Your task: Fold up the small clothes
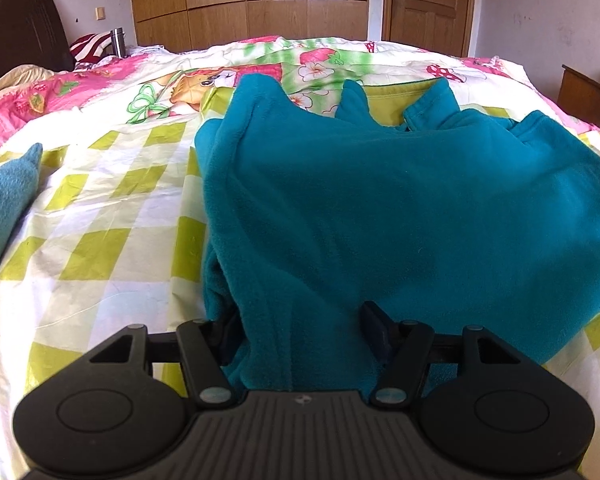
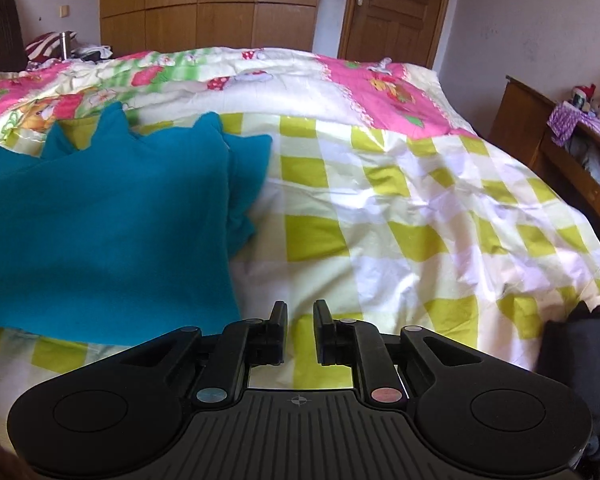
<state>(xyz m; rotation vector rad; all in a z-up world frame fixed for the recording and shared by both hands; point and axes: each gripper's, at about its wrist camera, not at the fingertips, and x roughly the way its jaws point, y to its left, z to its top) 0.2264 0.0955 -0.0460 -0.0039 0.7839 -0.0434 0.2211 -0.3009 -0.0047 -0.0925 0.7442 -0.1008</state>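
The teal fleece garment (image 1: 380, 208) is lying spread across the checked bedspread (image 1: 100, 216), and the left gripper (image 1: 300, 320) is working right at its near edge. Its jaws are standing wide apart with a bunch of fleece running between them; the cloth is draping over the left finger, while the right finger (image 1: 374, 320) is standing off from the fabric, so this is not yet a squeeze. Judging by that, the person is setting the jaws around the hem to take a hold for a fold, low and close so the thick fleece feeds deep into the gap.

Over on the other side, the right gripper (image 2: 300, 320) is hovering above bare bedspread (image 2: 400, 208), just beside the garment's (image 2: 100, 220) right edge. Its jaws are parted only narrowly and holding nothing. It is probably waiting there so it can take the matching corner.

The pointed ends at the far side (image 2: 212, 124) are lying flat towards the pink floral quilt (image 2: 380, 80). A second bluish piece of cloth (image 1: 4, 208) is sitting well apart at the left, and a dark item (image 2: 580, 344) is resting at the right edge, both out of the folding area.
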